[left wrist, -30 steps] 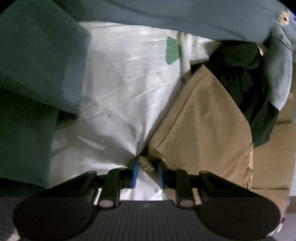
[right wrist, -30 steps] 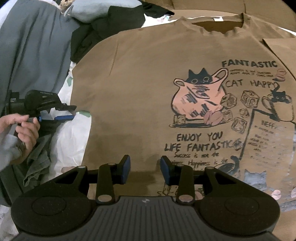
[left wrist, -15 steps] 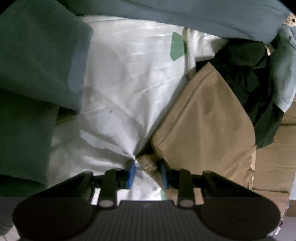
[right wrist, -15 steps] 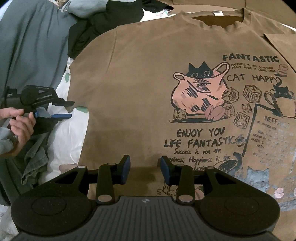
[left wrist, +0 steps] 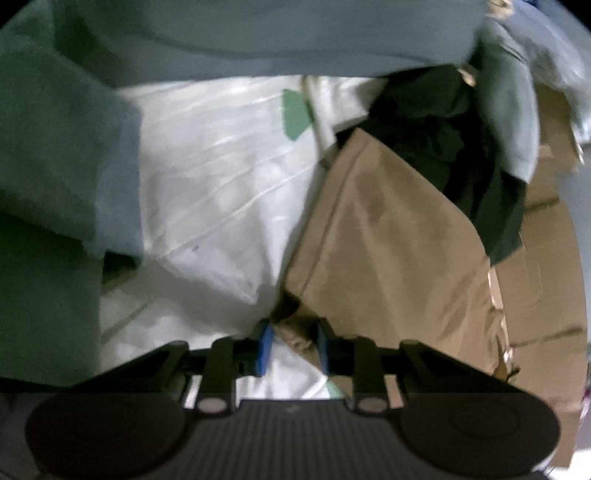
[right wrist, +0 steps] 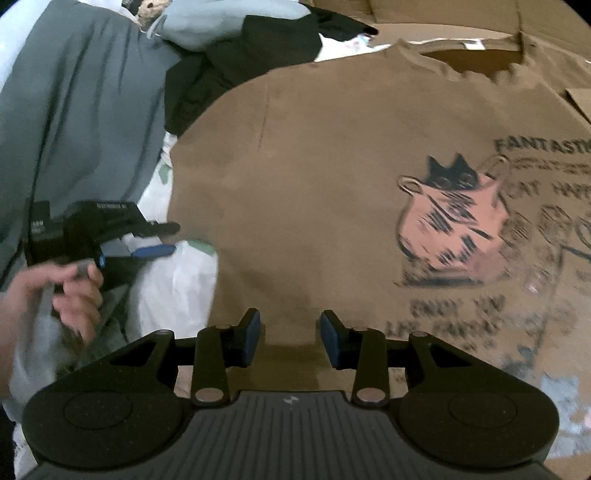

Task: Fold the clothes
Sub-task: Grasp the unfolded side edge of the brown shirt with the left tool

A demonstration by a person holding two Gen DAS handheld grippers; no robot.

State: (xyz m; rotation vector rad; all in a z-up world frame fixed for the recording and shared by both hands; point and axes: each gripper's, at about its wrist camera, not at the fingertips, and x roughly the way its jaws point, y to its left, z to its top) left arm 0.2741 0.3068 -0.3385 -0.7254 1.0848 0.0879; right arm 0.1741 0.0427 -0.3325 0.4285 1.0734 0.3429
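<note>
Brown T-shirt (right wrist: 332, 206) flat, collar far; left hand-held gripper (left wrist: 291, 345) pinching its sleeve corner, right hand-held gripper (right wrist: 290, 338) released.

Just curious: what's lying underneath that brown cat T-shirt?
Under the brown T-shirt, a white sheet shows at its left edge and cardboard beyond the collar. What lies beneath its middle is covered.

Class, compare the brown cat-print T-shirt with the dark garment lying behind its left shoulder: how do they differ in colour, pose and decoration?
The brown T-shirt lies spread flat, front up; the black garment sits crumpled in a heap. The T-shirt carries a printed cat picture with lettering; the black garment shows no print. The T-shirt is mid-brown, the other near black. The T-shirt's neckline is plain to see; the black garment's shape cannot be read. Both are clothes lying on the same surface, touching at the shirt's shoulder.
</note>
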